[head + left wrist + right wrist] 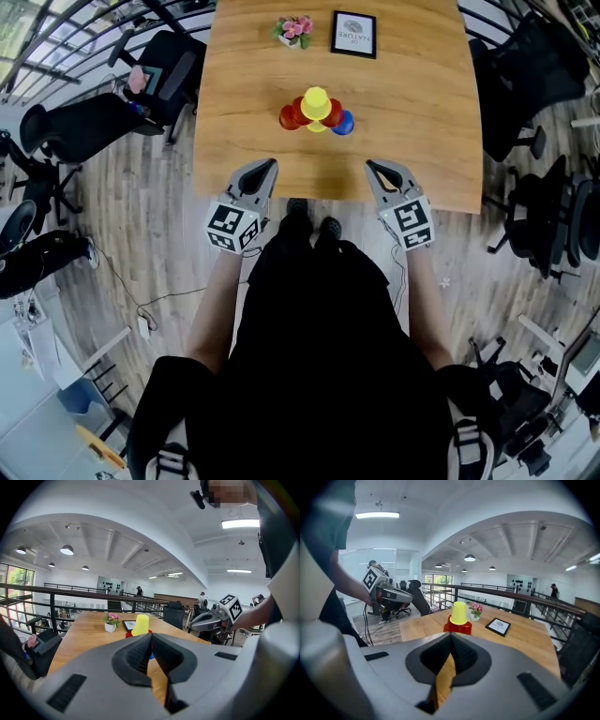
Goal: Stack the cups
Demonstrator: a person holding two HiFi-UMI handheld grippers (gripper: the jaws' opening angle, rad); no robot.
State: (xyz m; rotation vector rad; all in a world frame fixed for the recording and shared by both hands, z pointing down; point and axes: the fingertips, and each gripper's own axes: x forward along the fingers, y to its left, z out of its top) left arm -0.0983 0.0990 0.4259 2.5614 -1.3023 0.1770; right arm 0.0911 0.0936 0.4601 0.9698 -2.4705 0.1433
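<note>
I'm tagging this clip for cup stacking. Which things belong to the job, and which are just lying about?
Job: yellow cup, red cups, blue cup, left gripper, right gripper (both shut, empty).
Lying about: flower pot, framed picture, office chairs.

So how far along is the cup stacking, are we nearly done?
Done, it seems: an upturned yellow plastic cup tops a cluster of red plastic cups and a blue plastic cup on the wooden table. In hand: nothing; the left gripper and right gripper are shut, empty, apart from the stack. Left: probably nothing, since no loose cup shows.
</note>
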